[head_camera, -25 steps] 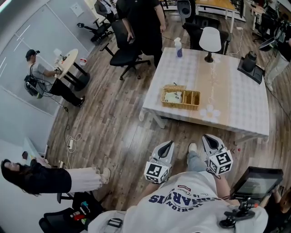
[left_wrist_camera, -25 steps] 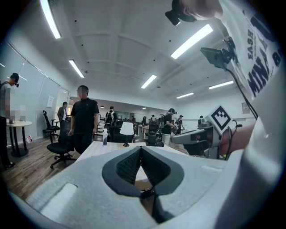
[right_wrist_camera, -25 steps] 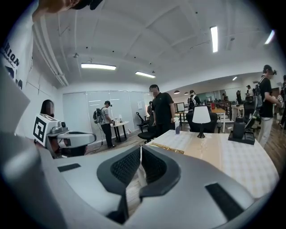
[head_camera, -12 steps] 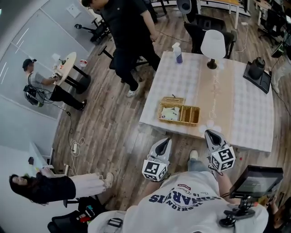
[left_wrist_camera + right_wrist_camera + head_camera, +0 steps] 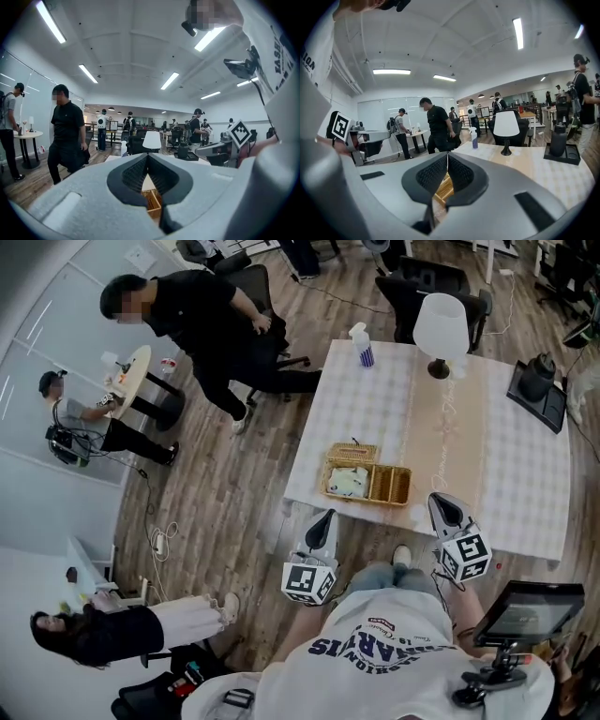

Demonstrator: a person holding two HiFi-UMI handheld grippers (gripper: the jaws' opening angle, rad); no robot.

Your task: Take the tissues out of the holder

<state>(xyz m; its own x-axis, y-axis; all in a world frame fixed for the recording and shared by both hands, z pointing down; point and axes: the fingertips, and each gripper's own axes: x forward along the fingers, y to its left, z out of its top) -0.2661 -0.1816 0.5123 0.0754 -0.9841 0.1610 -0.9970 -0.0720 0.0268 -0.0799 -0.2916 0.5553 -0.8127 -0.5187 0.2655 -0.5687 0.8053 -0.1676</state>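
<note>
A wicker holder point(image 5: 367, 482) sits near the front edge of the white-clothed table point(image 5: 525, 474); its left compartment holds a pale pack of tissues point(image 5: 348, 483). My left gripper point(image 5: 325, 518) hangs shut just short of the table's front left corner, with nothing in it. My right gripper point(image 5: 437, 501) is also shut and empty, over the table's front edge to the right of the holder. In the left gripper view a bit of the holder point(image 5: 152, 202) shows below the closed jaws; the right gripper view shows the holder point(image 5: 442, 187) the same way.
On the table stand a white lamp point(image 5: 441, 326), a spray bottle point(image 5: 361, 344) and a dark kettle on a tray point(image 5: 538, 381). A person in black point(image 5: 211, 329) walks by an office chair at the far left of the table. A tablet point(image 5: 531, 610) is at my right.
I have come closer to the table, and both grippers now reach its front edge. The person in black has walked left, away from the table corner.
</note>
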